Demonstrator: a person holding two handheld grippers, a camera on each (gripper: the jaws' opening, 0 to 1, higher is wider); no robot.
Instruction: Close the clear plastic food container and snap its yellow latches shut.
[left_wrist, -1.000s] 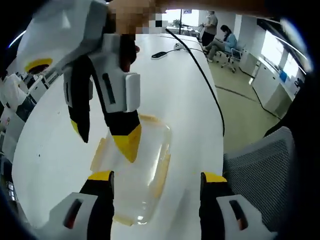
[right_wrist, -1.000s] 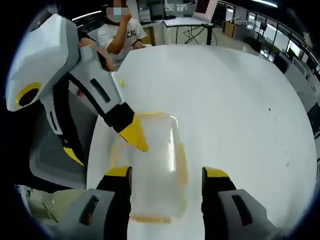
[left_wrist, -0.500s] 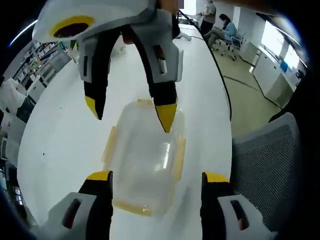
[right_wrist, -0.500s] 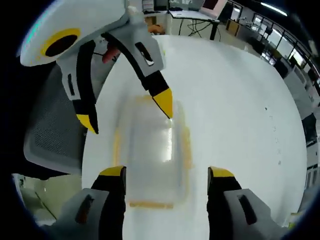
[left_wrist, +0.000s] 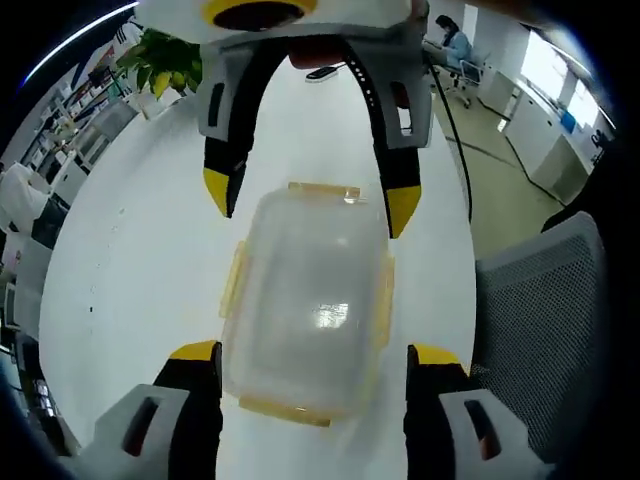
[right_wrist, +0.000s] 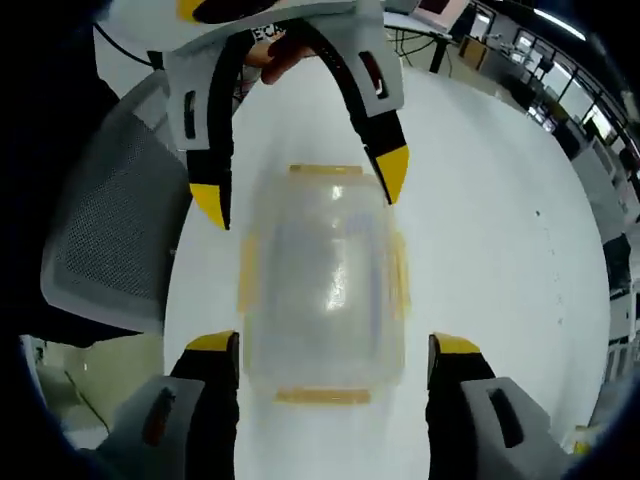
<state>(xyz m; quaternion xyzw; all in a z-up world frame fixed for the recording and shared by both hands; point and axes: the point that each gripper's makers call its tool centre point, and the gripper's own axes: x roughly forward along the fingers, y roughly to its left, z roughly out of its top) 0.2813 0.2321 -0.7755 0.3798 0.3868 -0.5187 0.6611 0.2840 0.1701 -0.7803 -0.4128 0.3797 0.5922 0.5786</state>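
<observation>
Clear container (left_wrist: 305, 300) w/ yellow latches (left_wrist: 235, 280) lying on the white table (left_wrist: 130, 250) betw both your grippers, your left gripper (left_wrist: 310, 360) wide open, holding nothing, right gripper (right_wrist: 335, 350) also wide open, empty, mesh chair (right_wrist: 105, 240) just beside table

No text, label, brand, number or sign can be read in either view; nothing printed shows clearly enough to make out.
</observation>
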